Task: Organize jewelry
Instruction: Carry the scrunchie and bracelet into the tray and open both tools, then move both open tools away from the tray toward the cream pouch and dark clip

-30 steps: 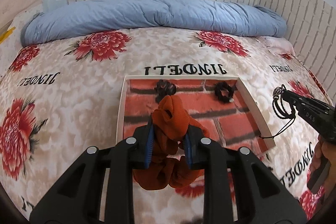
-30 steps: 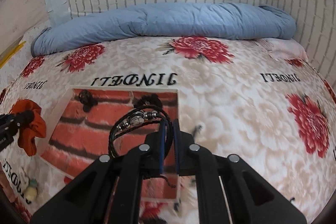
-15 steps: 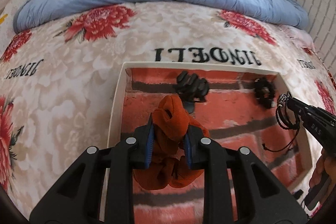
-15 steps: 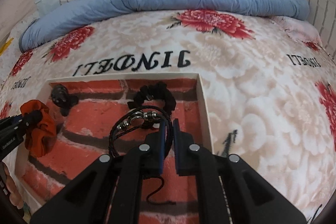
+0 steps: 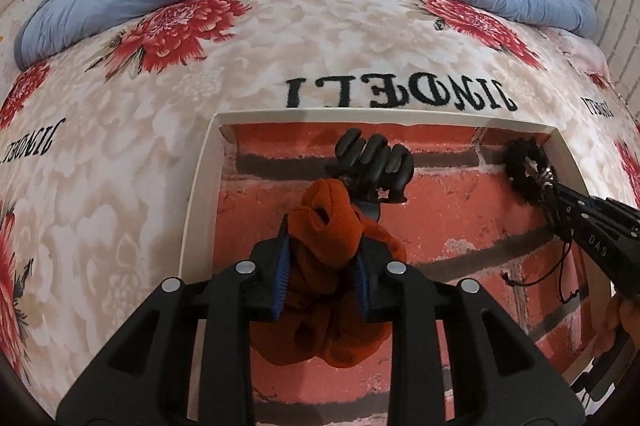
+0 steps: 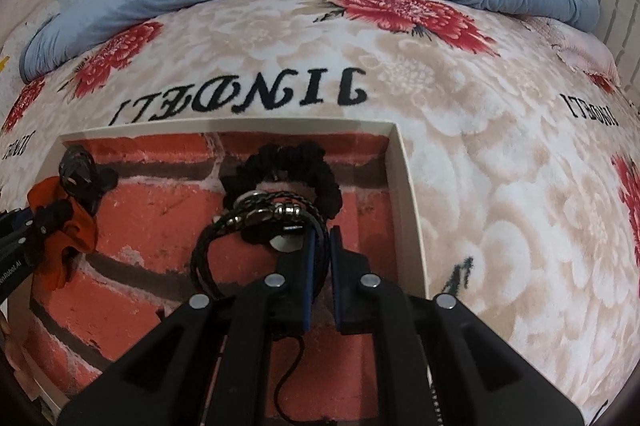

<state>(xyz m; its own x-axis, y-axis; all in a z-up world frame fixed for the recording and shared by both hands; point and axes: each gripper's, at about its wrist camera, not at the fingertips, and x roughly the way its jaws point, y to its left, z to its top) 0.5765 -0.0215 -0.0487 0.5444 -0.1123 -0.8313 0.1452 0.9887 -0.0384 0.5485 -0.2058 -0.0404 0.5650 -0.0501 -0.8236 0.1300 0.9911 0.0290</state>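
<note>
now we hold both pieces over brick-lined tray for drop: left gripper clamps orange scrunchie near black claw clip; right gripper pinches braided bracelet above black scrunchie.

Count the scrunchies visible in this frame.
2. The orange scrunchie is clamped in the left gripper over the tray; the black scrunchie lies in the tray's far right corner.

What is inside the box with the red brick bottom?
Inside the box lie a black hair claw and a black scrunchie. The left tongs hold an orange scrunchie over it, the right tongs a black bracelet. Floor beneath them is hidden.
</note>
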